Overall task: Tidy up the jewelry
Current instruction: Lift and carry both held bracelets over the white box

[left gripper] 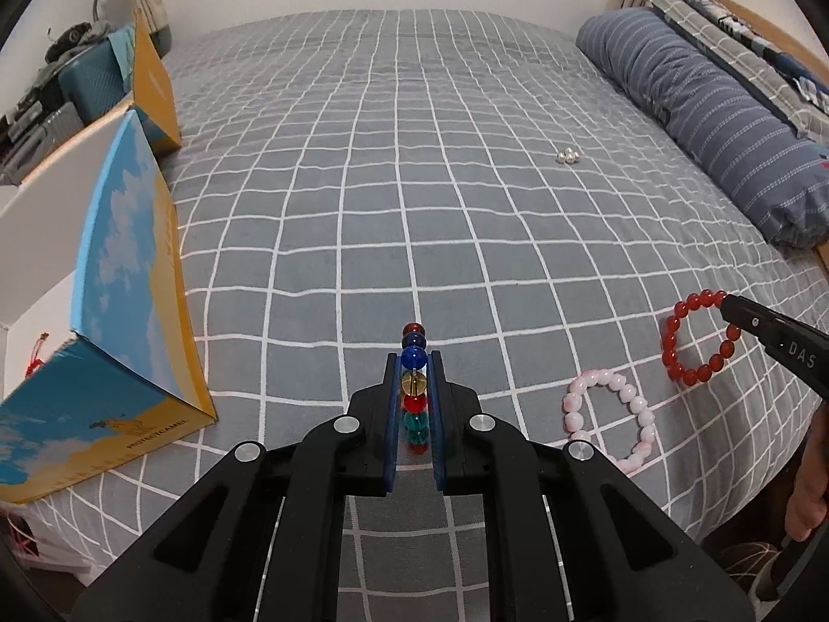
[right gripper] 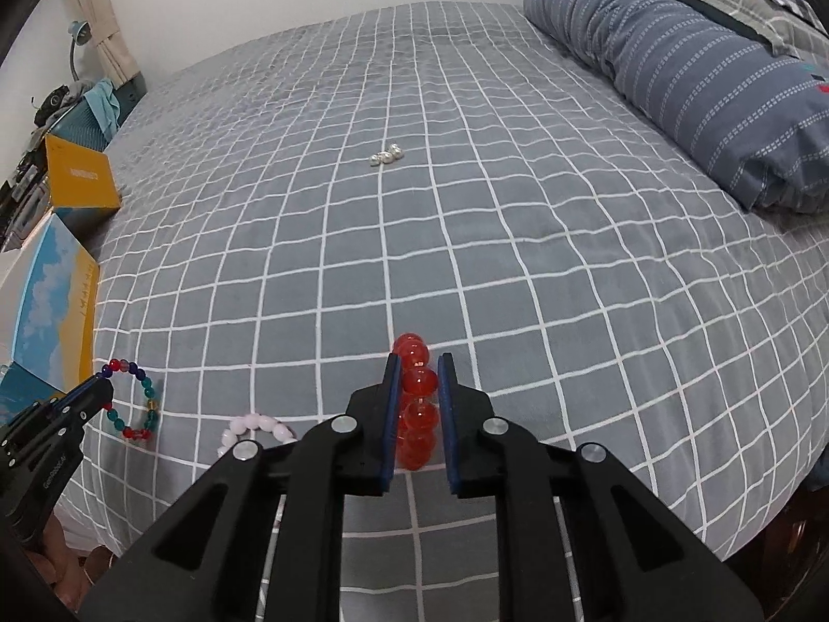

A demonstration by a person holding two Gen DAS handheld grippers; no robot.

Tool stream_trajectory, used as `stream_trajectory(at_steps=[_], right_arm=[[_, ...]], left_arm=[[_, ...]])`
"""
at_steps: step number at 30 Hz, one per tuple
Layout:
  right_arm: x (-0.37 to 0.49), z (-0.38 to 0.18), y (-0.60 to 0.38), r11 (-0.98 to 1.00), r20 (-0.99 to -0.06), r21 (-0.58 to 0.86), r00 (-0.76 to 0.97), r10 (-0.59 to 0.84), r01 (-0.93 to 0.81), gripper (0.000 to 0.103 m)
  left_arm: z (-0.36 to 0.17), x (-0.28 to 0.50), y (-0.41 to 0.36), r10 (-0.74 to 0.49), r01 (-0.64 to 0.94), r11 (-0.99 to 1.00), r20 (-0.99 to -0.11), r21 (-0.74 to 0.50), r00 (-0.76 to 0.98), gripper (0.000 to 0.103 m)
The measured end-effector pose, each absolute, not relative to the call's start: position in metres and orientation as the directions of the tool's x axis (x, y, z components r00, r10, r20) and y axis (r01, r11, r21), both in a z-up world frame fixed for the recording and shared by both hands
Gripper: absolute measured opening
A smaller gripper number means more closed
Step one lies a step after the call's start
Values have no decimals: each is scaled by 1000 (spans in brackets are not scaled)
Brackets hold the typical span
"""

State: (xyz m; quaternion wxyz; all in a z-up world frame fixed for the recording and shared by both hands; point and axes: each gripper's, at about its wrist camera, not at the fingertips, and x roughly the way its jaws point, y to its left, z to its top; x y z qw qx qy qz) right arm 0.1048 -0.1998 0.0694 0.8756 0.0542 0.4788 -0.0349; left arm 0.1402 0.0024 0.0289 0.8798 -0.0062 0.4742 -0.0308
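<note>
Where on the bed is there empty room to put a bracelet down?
The wide grey checked bedspread is bare between the blue and yellow box on the left and the rolled striped quilt on the right, apart from the small pearl beads. It is crowded at the near right edge, around the pink bracelet.

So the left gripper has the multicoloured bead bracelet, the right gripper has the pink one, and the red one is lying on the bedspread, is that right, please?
Not quite: the colours are swapped. The right gripper is shut on the red bracelet, as the right wrist view shows, and the pink bracelet lies on the bedspread. The left gripper does hold the multicoloured bracelet.
</note>
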Motion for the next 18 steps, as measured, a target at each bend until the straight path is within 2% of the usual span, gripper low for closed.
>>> stream_trajectory(at_steps=[18], right_arm=[[118,106,-179,993,-813,70,582,-1,98,13]], left_arm=[[63,146,11,-54,30,999,-806,-45,590,9]])
